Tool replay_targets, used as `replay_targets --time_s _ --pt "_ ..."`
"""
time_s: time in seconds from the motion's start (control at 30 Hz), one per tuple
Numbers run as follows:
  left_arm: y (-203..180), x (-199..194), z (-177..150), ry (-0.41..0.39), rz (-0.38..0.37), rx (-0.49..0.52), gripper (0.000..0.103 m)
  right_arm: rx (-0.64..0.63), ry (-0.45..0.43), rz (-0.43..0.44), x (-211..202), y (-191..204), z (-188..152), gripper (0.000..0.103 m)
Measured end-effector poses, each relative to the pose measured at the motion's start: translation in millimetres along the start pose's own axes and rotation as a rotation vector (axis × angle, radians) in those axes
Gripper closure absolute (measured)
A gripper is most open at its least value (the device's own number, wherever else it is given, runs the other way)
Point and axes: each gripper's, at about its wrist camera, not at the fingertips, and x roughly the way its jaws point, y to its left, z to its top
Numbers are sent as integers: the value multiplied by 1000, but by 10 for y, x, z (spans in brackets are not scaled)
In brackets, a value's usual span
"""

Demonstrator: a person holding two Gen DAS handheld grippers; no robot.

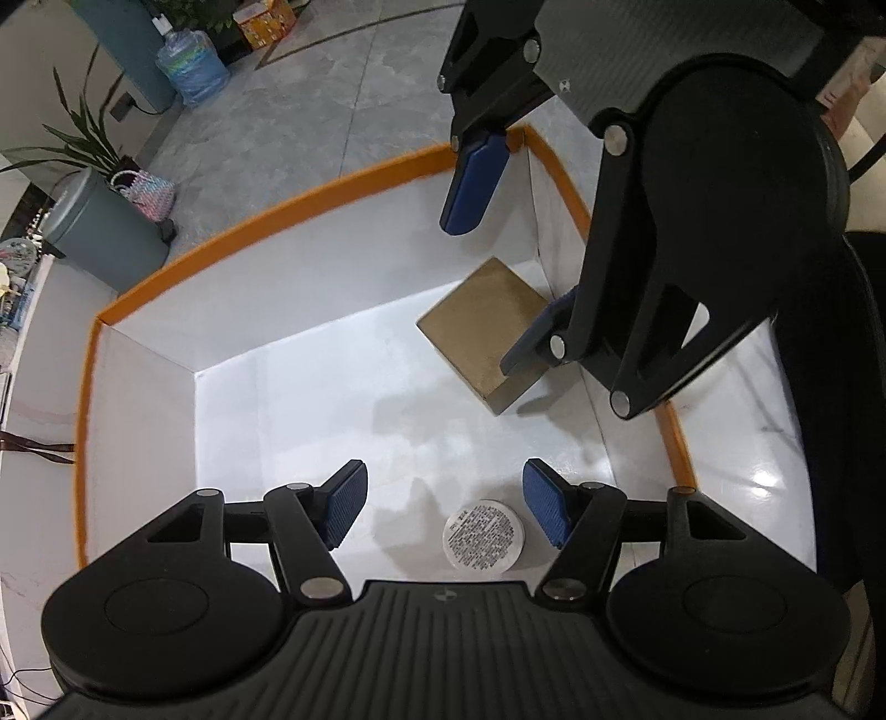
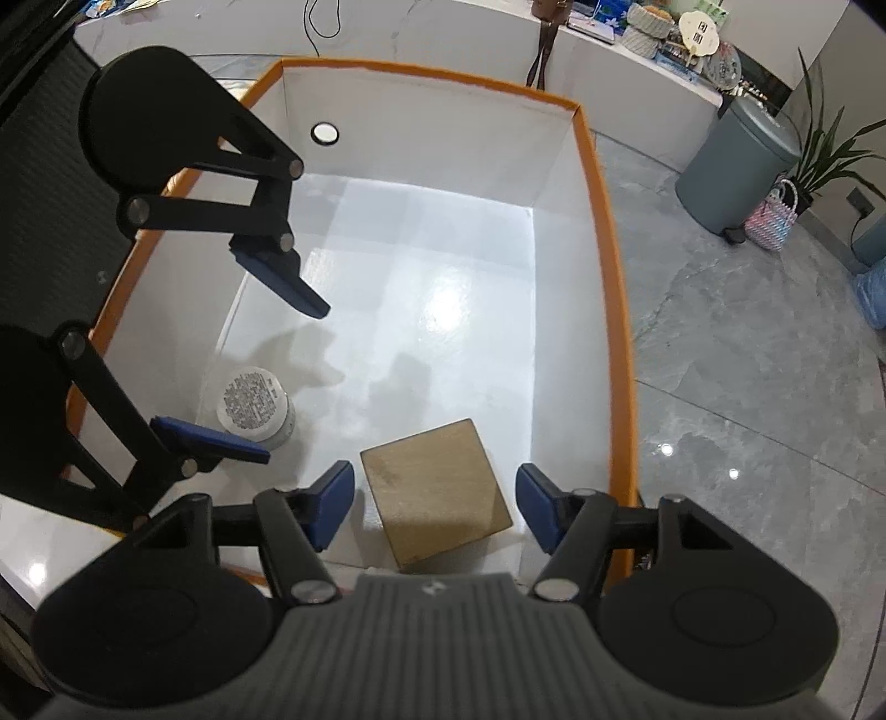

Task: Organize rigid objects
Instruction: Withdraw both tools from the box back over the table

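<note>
Wooden block [image 2: 437,493] sits on the floor of the white, orange-rimmed box [image 2: 603,232], between the parted pads of the right claw [image 2: 434,509], untouched. White round jar [image 1: 483,534] stands near the box's wall, below the left claw [image 1: 443,507], jaws apart, empty.

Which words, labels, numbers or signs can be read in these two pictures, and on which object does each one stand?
No text can be read in either view.
Round container in the white box: a printed label covers its top, too small and blurred to read.
Round fan on the far counter: dark square marks, unreadable.
Orange carton on the floor: print too blurred to read.
Wooden block: no text.
</note>
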Motion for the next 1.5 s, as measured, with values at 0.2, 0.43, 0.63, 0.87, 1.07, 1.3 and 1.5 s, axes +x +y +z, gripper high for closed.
replay_targets --time_s 0.2,0.43,0.63,0.87,1.07,1.3,1.5 --pt "-17 -262 -13 -35 35 -10 27 -10 -22 -40 -256 36 59 38" --pt "11 -528 -85 -75 62 -39 27 -37 -50 -77 -549 137 162 37" --pt "5 -800 -302 -94 100 -65 27 -86 -56 -101 -732 331 214 34" --pt "20 -1079 -549 -105 138 -104 26 -132 -81 -112 -904 630 295 34" --pt "12 -1271 -702 -135 155 -149 24 -185 -87 -127 -1015 933 331 33" --pt "-27 -1336 -925 -104 183 -150 23 -212 -85 -121 -1051 1205 302 31" --pt "40 -1393 -1127 -151 199 -234 23 -206 -84 -92 -958 1389 260 31"
